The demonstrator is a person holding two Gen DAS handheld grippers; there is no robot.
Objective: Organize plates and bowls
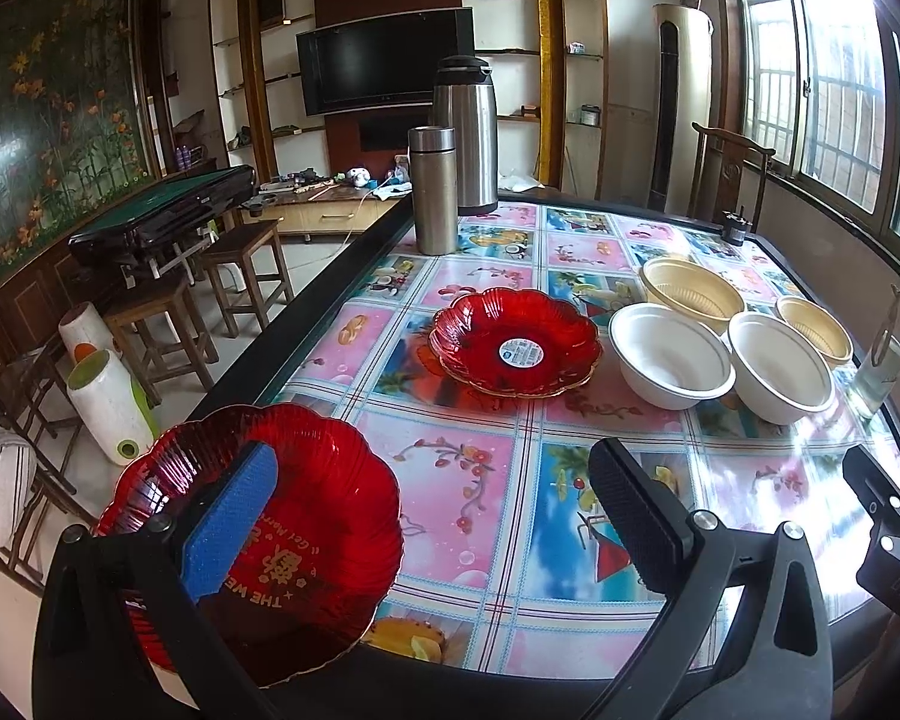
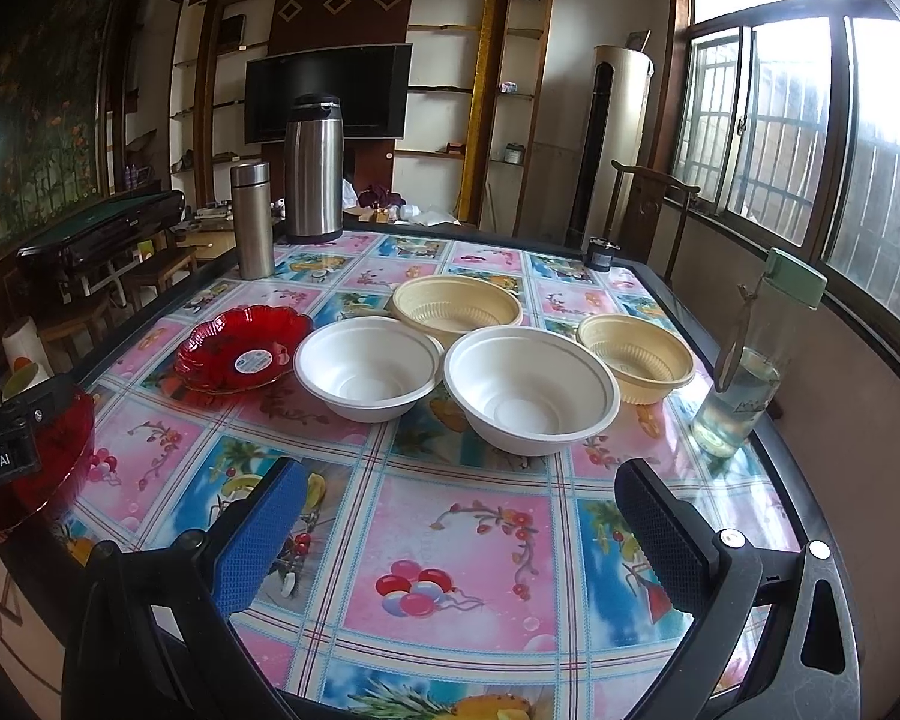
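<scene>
left tool (image 1: 432, 516) wide open, blue pad (image 1: 228, 516) lying over the inside of a red plate (image 1: 306, 516) at the near left corner of the bench (image 1: 480, 456); black pad (image 1: 630, 510) well apart to the right, above the cloth. cannot tell if the plate rests on the bench edge or hangs partly past it.

right tool (image 2: 456, 528) open too, gripping nothing, only patterned cloth between its pads. left tool body and a part of the same red plate seen at the left edge in the right view.

second red plate (image 1: 513, 342) flat on the bench further in, round sticker in its middle, seems stacked on another one, gold rim under it. two white bowls (image 2: 369, 366) (image 2: 531, 387) side by side, nearly touching. behind them two beige bowls (image 2: 456, 303) (image 2: 636, 357), the bigger one left, the smaller one right.

tall steel flask (image 2: 313, 168) and slim steel flask (image 2: 251, 219) at the far left side. clear bottle (image 2: 750, 360) with green cap at the right edge, some water inside.
</scene>
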